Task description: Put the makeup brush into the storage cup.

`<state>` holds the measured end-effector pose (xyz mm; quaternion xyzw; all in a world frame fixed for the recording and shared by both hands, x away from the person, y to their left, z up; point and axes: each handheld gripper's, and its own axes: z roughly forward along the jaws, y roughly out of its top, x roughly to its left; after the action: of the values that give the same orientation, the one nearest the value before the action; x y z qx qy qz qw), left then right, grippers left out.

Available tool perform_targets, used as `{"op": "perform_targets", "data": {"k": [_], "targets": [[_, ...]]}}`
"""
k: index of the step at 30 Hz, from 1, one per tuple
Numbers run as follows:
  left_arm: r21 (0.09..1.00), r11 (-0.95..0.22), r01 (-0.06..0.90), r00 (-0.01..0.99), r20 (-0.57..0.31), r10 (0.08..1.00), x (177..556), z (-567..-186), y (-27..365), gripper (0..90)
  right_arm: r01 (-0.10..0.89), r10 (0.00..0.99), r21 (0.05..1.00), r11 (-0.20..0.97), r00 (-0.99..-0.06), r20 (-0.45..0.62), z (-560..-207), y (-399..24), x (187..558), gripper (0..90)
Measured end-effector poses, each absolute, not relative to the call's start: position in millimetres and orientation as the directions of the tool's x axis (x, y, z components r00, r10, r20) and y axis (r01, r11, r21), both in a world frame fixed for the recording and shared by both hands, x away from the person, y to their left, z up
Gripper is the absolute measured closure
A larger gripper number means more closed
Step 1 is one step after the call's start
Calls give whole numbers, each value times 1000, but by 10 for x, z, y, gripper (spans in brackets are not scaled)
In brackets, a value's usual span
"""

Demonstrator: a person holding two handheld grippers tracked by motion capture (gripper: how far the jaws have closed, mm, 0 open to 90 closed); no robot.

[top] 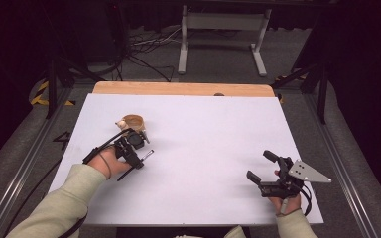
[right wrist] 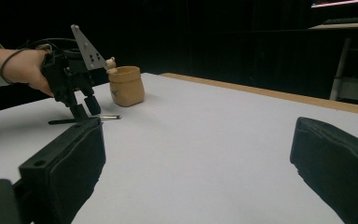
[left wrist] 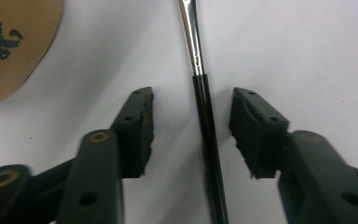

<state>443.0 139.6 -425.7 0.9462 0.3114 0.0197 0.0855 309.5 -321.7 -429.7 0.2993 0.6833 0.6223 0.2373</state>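
A thin tool (left wrist: pixel 208 140) with a black handle and a silver shaft lies flat on the white table (top: pixel 203 129). My left gripper (left wrist: pixel 193 100) is open and points down over it, one jaw on each side of the handle, neither touching. The high view has this gripper (top: pixel 134 156) at the left, over the tool (top: pixel 149 154). A tan cup (top: pixel 133 121) with black lettering stands just beyond it. My right gripper (top: pixel 261 165) is held open at the near right, nothing between its jaws. From the right gripper (right wrist: pixel 198 140) view, the cup (right wrist: pixel 127 86) and tool (right wrist: pixel 107 117) are far off.
A wooden strip (top: pixel 183 89) runs along the table's far edge. Beyond it are a white metal stand (top: pixel 223 34) and cables on the floor (top: pixel 144 49). Dark rails flank the table on both sides.
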Motion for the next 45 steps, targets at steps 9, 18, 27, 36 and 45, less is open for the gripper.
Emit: {"op": "perform_targets", "data": {"k": [9, 18, 27, 36, 45], "targets": [[151, -791, 593, 801, -5, 599, 4432, -4238, 1387, 758, 111, 705, 992, 58, -708, 38, -4300, -3212, 3096, 39], [145, -788, 598, 797, -5, 604, 4428, -4239, 1388, 823, 110, 705, 992, 61, -709, 35, -4301, -3208, 3096, 40], [188, -783, 593, 799, -12, 602, 4428, -4148, 1423, 824, 111, 706, 992, 62, -708, 35, -4301, -3208, 3096, 40], [275, -756, 594, 792, -30, 610, 4402, -3997, 1482, 825, 112, 706, 992, 63, -708, 35, -4302, -3207, 3098, 40], [368, -729, 577, 794, -45, 606, 4366, -3850, 1554, 825, 109, 705, 992, 61, -708, 34, -4301, -3207, 3097, 40]]}}
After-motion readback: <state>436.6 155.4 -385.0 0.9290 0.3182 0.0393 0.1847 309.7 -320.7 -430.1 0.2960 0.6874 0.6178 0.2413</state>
